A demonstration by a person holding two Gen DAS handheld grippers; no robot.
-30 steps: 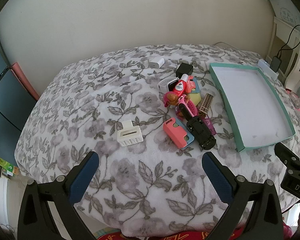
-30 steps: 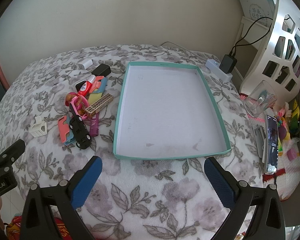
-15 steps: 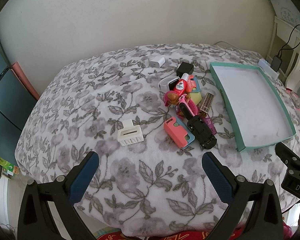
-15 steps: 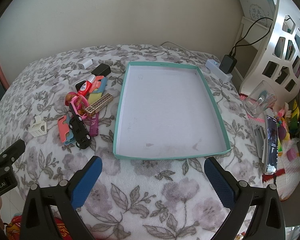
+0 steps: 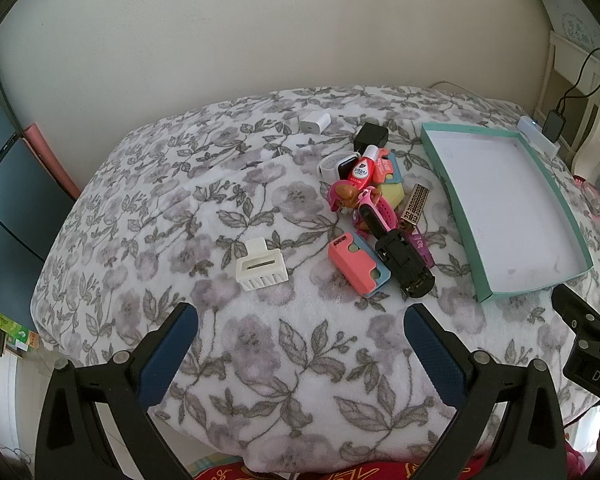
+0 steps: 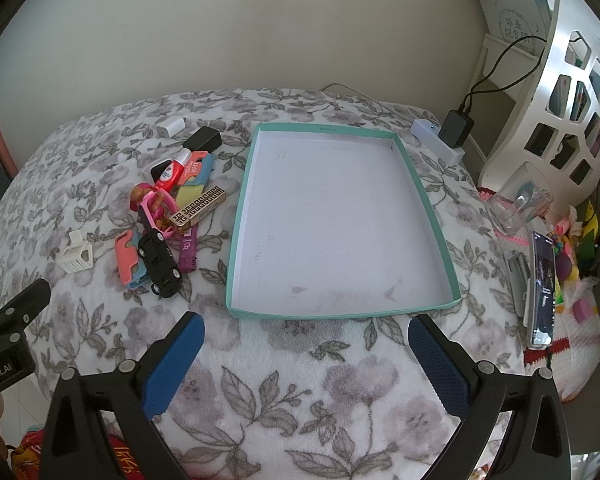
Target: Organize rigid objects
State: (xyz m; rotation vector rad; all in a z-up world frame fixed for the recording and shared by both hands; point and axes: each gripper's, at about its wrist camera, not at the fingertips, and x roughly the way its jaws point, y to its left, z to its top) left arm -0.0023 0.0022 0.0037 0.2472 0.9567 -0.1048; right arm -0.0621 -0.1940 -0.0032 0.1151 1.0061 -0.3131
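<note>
The left tongs (image 5: 300,344) hung wide and empty above the near edge of the flower-patterned bed (image 5: 260,360), and the right tongs (image 6: 306,354) were just as wide, holding nothing. Ahead of the left tongs and a little to their right lay the jumble to be sorted: a black toy car (image 5: 405,266) touching a pink case (image 5: 354,261), with a red bottle (image 5: 363,167) and a gold patterned bar (image 5: 415,207) farther back. A white hair claw (image 5: 260,268) sat apart, ahead and slightly left. The teal tray (image 6: 428,204) lay straight ahead of the right tongs, bare inside, probably set there to receive the pieces.
</note>
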